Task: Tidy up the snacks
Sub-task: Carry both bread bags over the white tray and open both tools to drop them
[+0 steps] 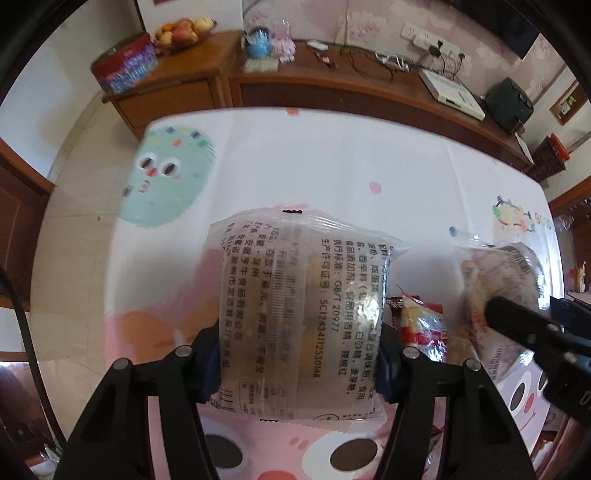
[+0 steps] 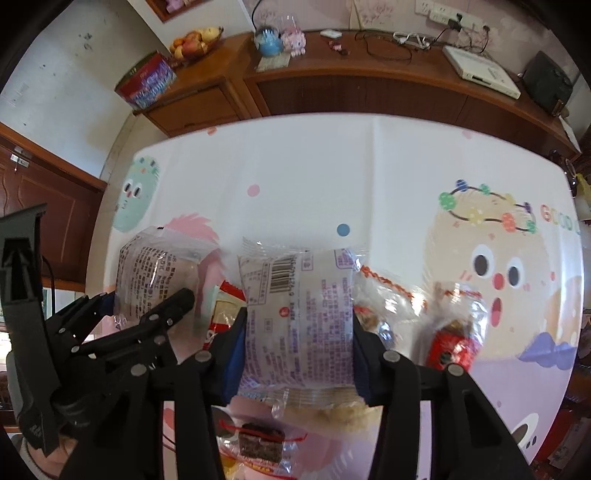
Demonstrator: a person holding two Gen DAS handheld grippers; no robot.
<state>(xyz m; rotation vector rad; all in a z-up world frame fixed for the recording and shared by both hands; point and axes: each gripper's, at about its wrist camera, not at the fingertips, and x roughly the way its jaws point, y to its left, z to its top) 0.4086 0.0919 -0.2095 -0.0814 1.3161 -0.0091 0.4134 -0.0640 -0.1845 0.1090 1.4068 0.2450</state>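
Note:
My left gripper (image 1: 299, 362) is shut on a clear snack packet with black print (image 1: 303, 295), its pads pressing both sides. It is held above the cartoon tablecloth (image 1: 332, 166). My right gripper (image 2: 295, 350) is shut on a snack packet with purple print and a barcode (image 2: 299, 306). The two grippers hang side by side: the left gripper (image 2: 140, 306) and its packet (image 2: 155, 266) show at the left of the right wrist view. The right one's packet (image 1: 495, 273) shows at the right of the left wrist view.
Loose snacks lie under and between the grippers: a red and yellow wrapper (image 1: 421, 325), a clear bag with a red item (image 2: 454, 343), a dark cake in clear wrap (image 2: 260, 441). Behind the table, a wooden sideboard (image 1: 314, 85) carries a fruit bowl (image 1: 183, 31) and a red tin (image 1: 125, 68).

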